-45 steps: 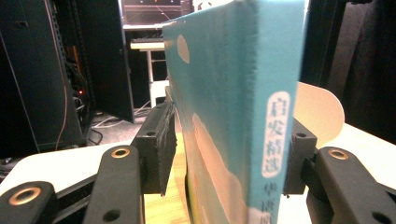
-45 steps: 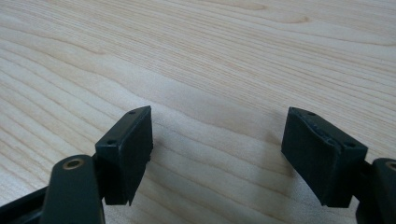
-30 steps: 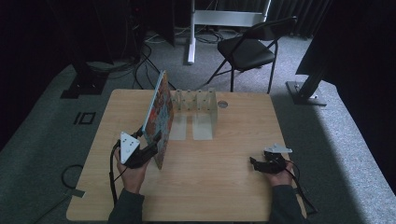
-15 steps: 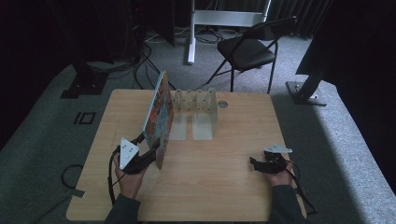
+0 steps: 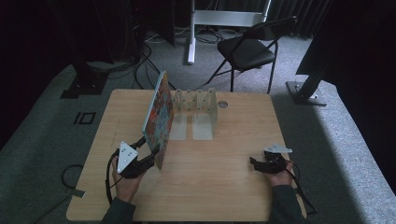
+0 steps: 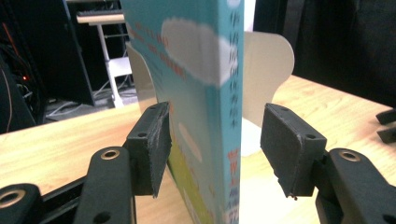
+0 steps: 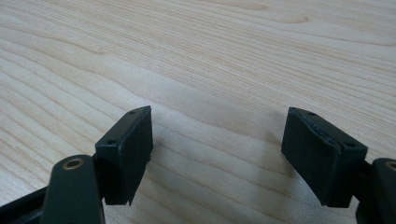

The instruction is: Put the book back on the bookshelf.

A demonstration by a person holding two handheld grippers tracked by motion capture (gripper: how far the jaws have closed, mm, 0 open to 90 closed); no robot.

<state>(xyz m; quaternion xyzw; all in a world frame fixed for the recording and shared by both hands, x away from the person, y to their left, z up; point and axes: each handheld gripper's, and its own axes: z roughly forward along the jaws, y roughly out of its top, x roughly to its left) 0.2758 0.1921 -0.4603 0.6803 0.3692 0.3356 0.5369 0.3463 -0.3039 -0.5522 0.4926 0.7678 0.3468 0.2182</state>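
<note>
Book (image 5: 159, 116) now tilted further, between parted left hand-held gripper (image 6: 215, 149) jaws, rack (image 5: 198, 112) behind.

The high view looks forward and down from above the person's side onto the whole table (image 5: 196, 186), with a chair (image 5: 247, 49) behind it. The left gripper view sits low and very close behind its jaws, facing along the upright book (image 6: 205, 93) toward the white rack (image 6: 266, 70), both also seen from above. The right gripper view tilts down, close over bare tabletop.
</note>
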